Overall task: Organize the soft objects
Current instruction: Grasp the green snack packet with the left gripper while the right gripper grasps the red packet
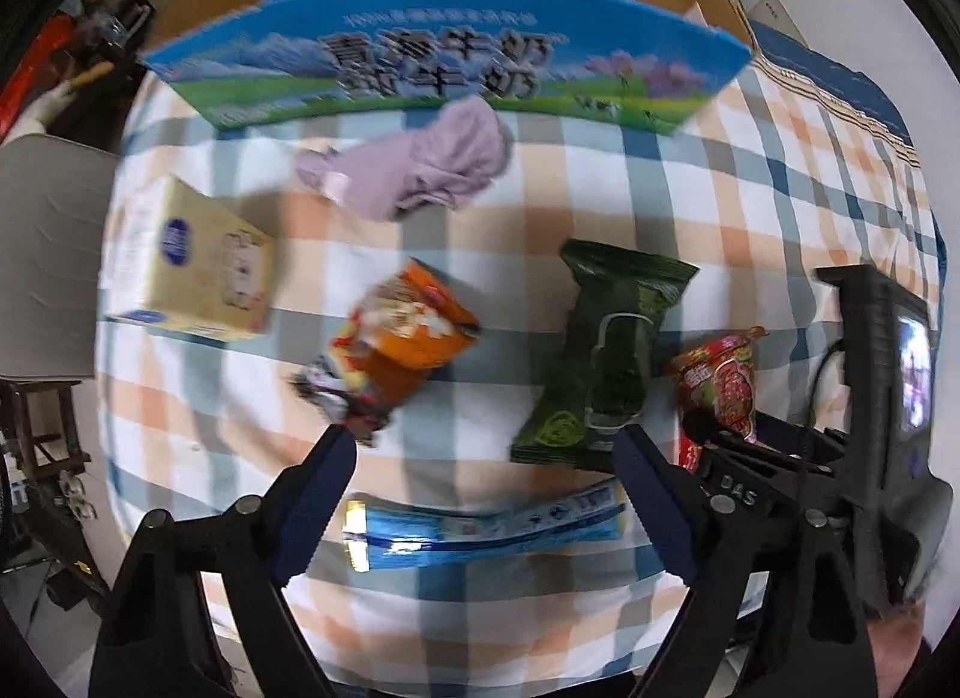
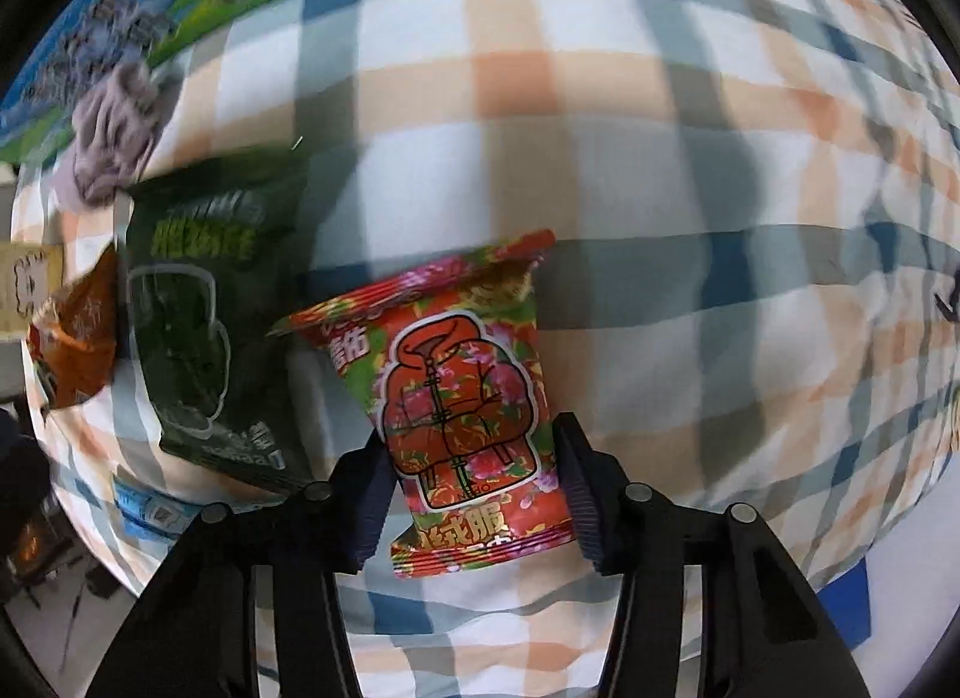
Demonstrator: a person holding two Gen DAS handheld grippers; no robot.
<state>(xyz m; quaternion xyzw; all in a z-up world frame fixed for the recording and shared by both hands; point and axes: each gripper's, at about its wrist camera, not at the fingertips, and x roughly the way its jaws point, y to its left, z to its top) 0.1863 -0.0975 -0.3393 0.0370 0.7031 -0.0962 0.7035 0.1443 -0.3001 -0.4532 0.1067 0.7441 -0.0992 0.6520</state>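
Only the left wrist view takes in the cream carton [image 1: 198, 272] at far left, the orange snack bag [image 1: 402, 344], the blue tube pack [image 1: 486, 530] and the blue milk box [image 1: 444, 53] with the lilac cloth [image 1: 420, 164] before it, all on the checked cloth [image 1: 720, 188]. There the left gripper [image 1: 486, 452] hangs wide open and empty above the tube pack. The right wrist view shows the right gripper [image 2: 474, 476] with both pads against the red floral packet [image 2: 462, 404], just right of the green packet [image 2: 204, 332].
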